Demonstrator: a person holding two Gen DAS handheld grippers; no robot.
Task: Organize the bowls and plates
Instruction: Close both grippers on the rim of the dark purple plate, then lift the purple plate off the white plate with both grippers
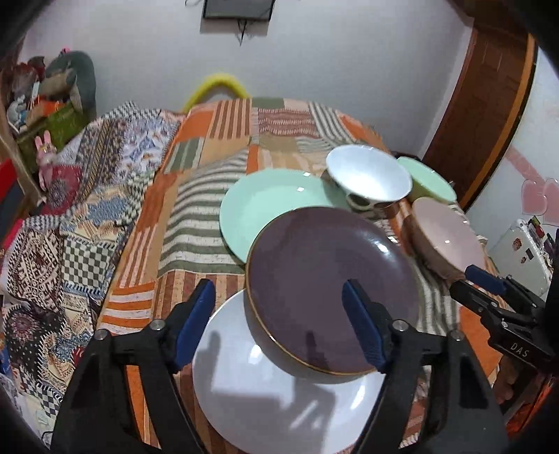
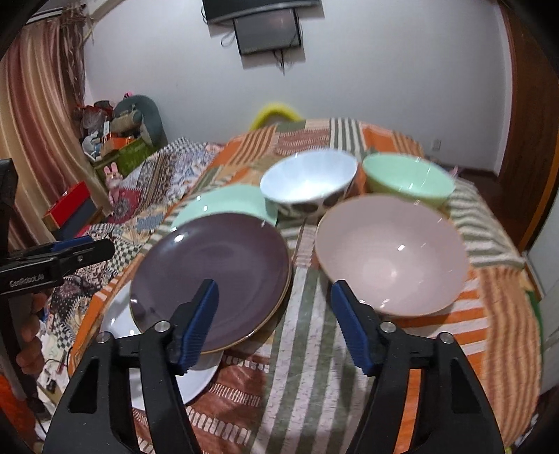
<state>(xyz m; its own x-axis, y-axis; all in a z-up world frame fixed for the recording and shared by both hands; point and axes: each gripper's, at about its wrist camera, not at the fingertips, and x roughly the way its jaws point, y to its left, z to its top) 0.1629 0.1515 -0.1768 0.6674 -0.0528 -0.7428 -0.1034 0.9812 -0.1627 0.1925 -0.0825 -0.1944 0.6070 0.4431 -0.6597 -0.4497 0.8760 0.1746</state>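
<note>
Three plates and three bowls are seen on a bed covered by a patchwork spread of orange, green and cream stripes. Toward the near left corner a white plate lies flat, and a dark purple plate with a thin golden rim is propped on its far edge, tilted. Behind the purple plate, nearer the middle of the bed, a mint green plate is laid, partly overlapped by it. All three plates are round, glossy and shallow.

The bowls are grouped toward the right side: a white bowl with dark spots on its outside, a green bowl just beside it toward the far right corner, and a wide pink bowl in front of both. The white bowl stands close behind the mint plate.

The left gripper is held above the white and purple plates with its blue ribbed pads spread apart; the right pad is over the purple plate and nothing is clasped. The right gripper is likewise parted and empty, over the striped cloth between the purple plate and the pink bowl.

Beyond the left edge a second patterned quilt is bunched, with cluttered boxes and toys behind it, a striped curtain and a wall-mounted screen above. A wooden door is seen at the right
</note>
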